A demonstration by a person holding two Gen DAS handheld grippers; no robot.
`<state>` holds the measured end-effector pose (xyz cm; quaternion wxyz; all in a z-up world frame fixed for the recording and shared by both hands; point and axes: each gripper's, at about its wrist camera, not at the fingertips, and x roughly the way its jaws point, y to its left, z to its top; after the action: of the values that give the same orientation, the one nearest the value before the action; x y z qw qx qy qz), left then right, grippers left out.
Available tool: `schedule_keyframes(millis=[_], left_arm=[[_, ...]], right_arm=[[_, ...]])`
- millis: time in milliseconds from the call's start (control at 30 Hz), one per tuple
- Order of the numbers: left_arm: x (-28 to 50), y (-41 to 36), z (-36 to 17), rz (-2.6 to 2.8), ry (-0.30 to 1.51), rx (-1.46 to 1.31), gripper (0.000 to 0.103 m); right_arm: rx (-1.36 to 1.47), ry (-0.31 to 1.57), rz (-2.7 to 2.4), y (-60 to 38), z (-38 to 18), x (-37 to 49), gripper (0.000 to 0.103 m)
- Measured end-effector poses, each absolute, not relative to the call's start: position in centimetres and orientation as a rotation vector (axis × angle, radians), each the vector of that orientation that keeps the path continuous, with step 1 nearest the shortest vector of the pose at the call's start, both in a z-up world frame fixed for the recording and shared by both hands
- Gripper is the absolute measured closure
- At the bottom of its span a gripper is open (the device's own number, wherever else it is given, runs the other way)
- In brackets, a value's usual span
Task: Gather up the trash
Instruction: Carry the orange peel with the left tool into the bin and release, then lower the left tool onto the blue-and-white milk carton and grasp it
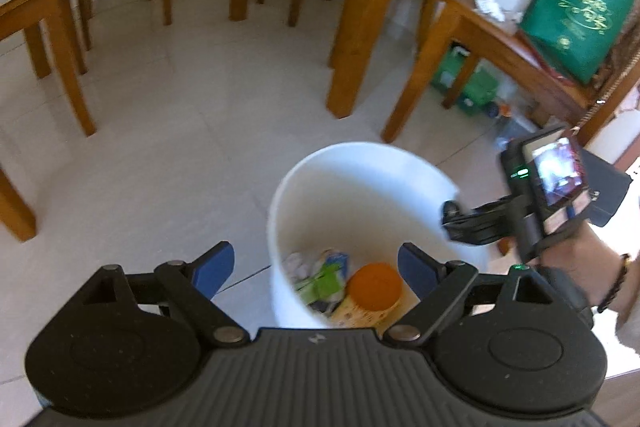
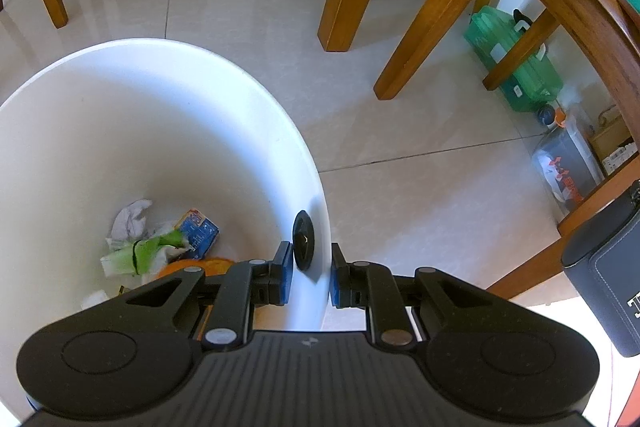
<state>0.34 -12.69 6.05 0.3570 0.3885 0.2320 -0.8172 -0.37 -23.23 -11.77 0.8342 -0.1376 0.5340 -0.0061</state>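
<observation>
A white bin (image 1: 352,183) stands on the tiled floor. In it lie a cup with an orange lid (image 1: 374,287), a green and white wrapper (image 1: 320,281), a blue carton (image 2: 200,231) and crumpled white tissue (image 2: 132,215). My left gripper (image 1: 316,263) hovers above the bin's near side, open, with nothing between its blue pads. My right gripper (image 2: 312,277) is shut on the bin's wall (image 2: 308,187) at its right rim, one pad inside and one outside, beside a black round knob (image 2: 303,241). In the left wrist view the right gripper (image 1: 452,217) shows at that rim, held by a hand.
Wooden table legs (image 1: 360,27) and chairs (image 1: 48,27) stand on the floor beyond the bin. A green bag (image 1: 580,3) rests on a low wooden table at the right. Under it sit a green jug (image 2: 516,63) and boxes. A dark case (image 2: 608,275) is at the right edge.
</observation>
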Motion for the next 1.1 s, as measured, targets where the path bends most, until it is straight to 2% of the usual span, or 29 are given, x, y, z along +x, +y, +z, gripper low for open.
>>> schedule_keyframes(millis=[567, 1000, 1100], left_arm=[[13.4, -16.0, -0.5, -1.771, 0.763, 0.939, 0.013], [21.4, -16.0, -13.8, -1.512, 0.848, 0.973, 0.014], [22.1, -15.9, -17.0, -1.461, 0.853, 0.999, 0.018]], right_arm=[[-0.31, 1.13, -0.02, -22.6, -12.0, -0.7, 0.082], [-0.313, 1.128, -0.018, -22.7, -11.9, -0.8, 0.082], [-0.322, 1.126, -0.026, -22.5, -12.0, -0.8, 0.081]])
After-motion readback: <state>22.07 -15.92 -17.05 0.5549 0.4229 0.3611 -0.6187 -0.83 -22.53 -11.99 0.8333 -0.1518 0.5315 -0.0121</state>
